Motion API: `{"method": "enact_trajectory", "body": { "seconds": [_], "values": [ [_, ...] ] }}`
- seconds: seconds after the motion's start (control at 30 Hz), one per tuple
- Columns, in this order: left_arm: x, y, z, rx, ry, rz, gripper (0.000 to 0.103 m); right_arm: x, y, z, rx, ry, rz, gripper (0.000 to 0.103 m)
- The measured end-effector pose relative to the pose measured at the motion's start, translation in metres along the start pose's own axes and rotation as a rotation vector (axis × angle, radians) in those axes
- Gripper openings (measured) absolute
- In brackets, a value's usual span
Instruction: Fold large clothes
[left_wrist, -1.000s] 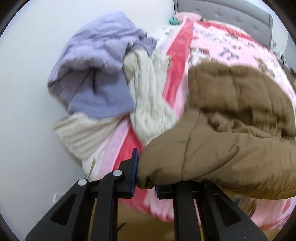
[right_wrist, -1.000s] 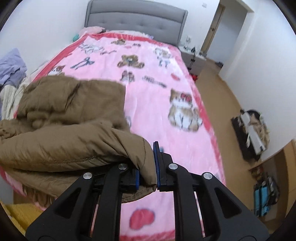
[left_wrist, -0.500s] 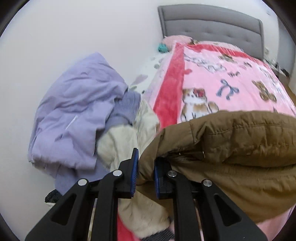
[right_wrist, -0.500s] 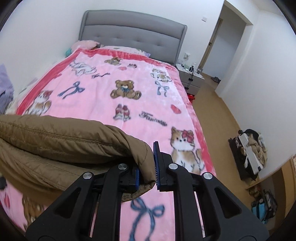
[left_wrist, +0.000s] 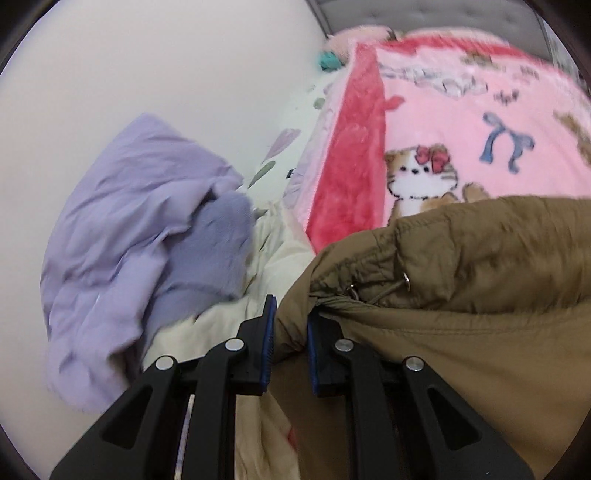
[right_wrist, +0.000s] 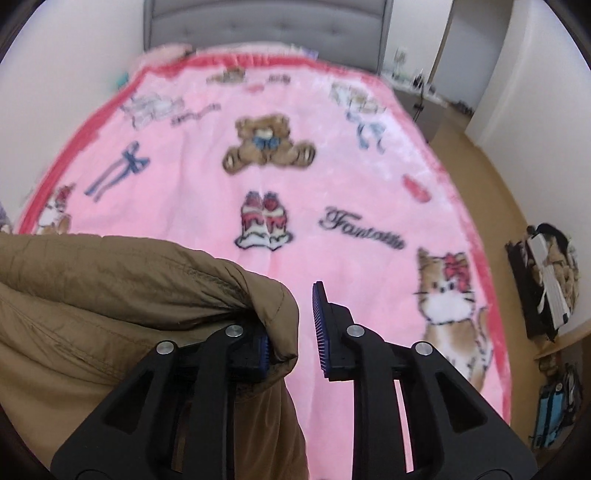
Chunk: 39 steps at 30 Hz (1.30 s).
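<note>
Jacket (left_wrist: 461, 302) pinched by left hand-held gripper (left_wrist: 289, 332); right hand-held gripper (right_wrist: 291, 332) just loosened, lower folds hidden

A pink blanket (right_wrist: 332, 177) covers the bed (right_wrist: 266, 22), brown jacket (right_wrist: 110, 295) on it.

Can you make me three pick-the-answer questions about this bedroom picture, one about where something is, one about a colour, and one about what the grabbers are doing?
1. Where is the purple clothing?
A. beside the blanket, by the wall
B. on the floor by the door
C. on the pillow

2. What colour is the coat?
A. blue
B. brown
C. white

3. What is the right gripper doing?
A. squeezing the coat tight
C. holding a shoe
B. open, with a gap beside the coat

Answers: 1 A, it is piled left of the pink blanket against the wall. 2 B, its quilted cloth is brown. 3 B, its jaws have just been opening, while the left gripper pinches the coat.
</note>
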<state>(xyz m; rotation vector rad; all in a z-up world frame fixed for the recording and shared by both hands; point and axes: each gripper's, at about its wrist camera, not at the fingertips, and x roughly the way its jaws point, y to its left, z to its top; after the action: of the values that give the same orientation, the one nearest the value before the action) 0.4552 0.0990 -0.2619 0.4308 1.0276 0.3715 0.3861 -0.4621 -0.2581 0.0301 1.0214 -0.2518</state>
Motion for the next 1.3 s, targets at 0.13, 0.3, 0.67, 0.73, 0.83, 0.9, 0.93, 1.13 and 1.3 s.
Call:
{"method": "enact_trajectory", "body": {
  "seconds": [0.13, 0.3, 0.67, 0.73, 0.83, 0.9, 0.93, 1.13, 1.3],
  "values": [
    [0.032, -0.024, 0.015, 0.044, 0.073, -0.006, 0.015, 0.045, 0.019, 0.01, -0.098, 0.068, -0.029, 0.019],
    [0.068, -0.051, 0.013, 0.057, 0.169, -0.09, 0.016, 0.087, 0.027, 0.002, -0.084, 0.16, 0.0, 0.021],
    [0.104, -0.081, -0.007, 0.057, 0.22, -0.132, 0.016, 0.124, 0.043, -0.008, -0.095, 0.224, -0.048, 0.039],
    [0.107, -0.085, -0.006, 0.076, 0.228, -0.126, 0.016, 0.121, 0.037, -0.005, -0.064, 0.231, -0.052, 0.049],
    [0.109, -0.089, -0.008, 0.12, 0.228, -0.103, 0.016, 0.101, 0.018, 0.004, 0.027, 0.228, 0.039, 0.049],
    [0.108, -0.09, -0.007, 0.132, 0.226, -0.097, 0.016, 0.077, 0.005, 0.012, 0.087, 0.184, 0.119, 0.049],
    [0.107, -0.09, -0.006, 0.13, 0.222, -0.096, 0.016, 0.059, -0.002, 0.018, 0.123, 0.145, 0.197, 0.049],
    [0.098, -0.081, -0.005, 0.079, 0.195, -0.134, 0.016, -0.041, 0.012, 0.04, 0.092, -0.097, 0.535, 0.073],
    [0.092, -0.056, -0.005, -0.022, 0.173, -0.267, 0.022, -0.079, 0.111, 0.03, -0.206, -0.119, 0.692, 0.069]
  ]
}}
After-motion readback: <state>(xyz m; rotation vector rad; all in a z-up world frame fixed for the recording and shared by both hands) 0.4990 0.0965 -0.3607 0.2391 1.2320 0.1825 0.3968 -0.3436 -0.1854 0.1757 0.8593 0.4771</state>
